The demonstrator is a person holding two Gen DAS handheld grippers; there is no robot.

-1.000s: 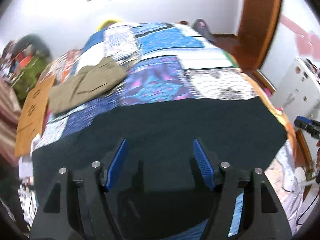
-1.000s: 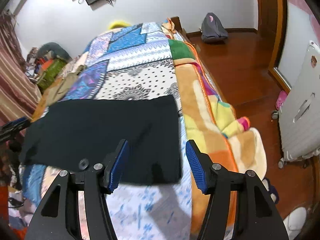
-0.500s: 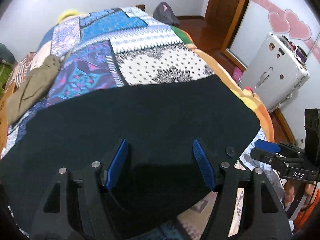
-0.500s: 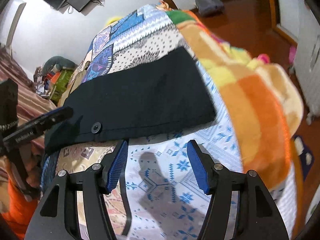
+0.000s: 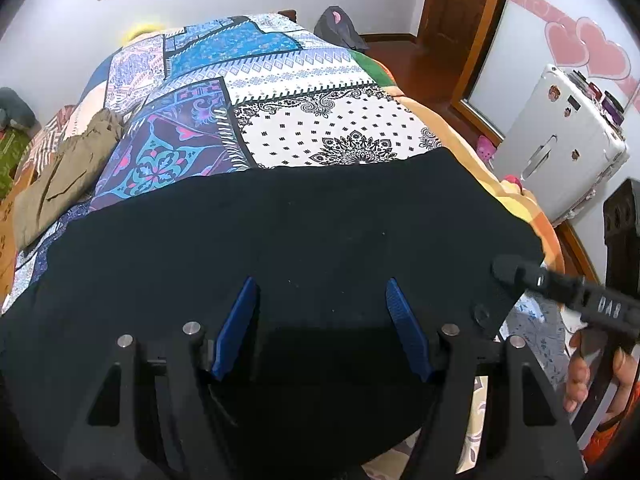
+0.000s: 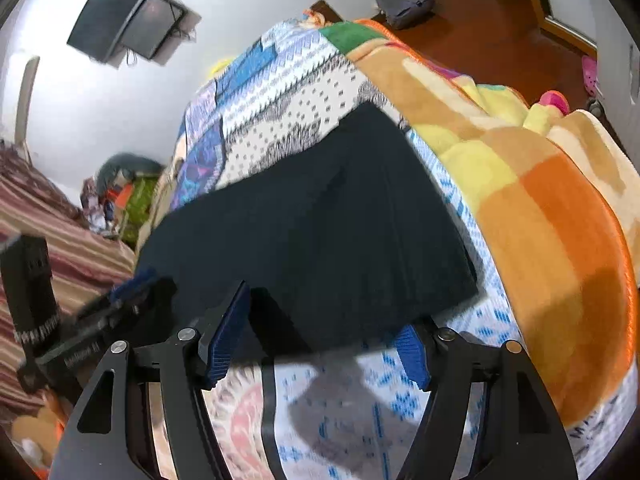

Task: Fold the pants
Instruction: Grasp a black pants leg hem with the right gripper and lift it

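- We are holding the left gripper [image 5: 322,328] with its jaws standing apart over the black pants [image 5: 280,248]; the 2 blue ribbed pads [image 5: 236,328] are gripping nothing, with only dark cloth showing between them.
- We are holding the right gripper [image 6: 316,332] with its jaws parted too; they have just been opening, and the near edge of the pants [image 6: 304,232] is lying between the pads, though we cannot tell if either pad is touching it.
- The pants are lying flat as a broad, matte black rectangle across the near end of the bed [image 5: 320,136], with a dark button [image 5: 482,314] by the near right corner.
- Under them a patchwork quilt [image 5: 248,68] is showing blue, purple and white printed panels, and a fuzzy orange and yellow blanket [image 6: 560,208] is draping over the bed's side.
- A folded khaki garment [image 5: 64,172] is resting well apart near the far left edge of the bed.
- The far half of the quilt is lying open beyond the pants; wooden floor [image 6: 480,12] and a white suitcase [image 5: 560,144] are flanking the bed's side.
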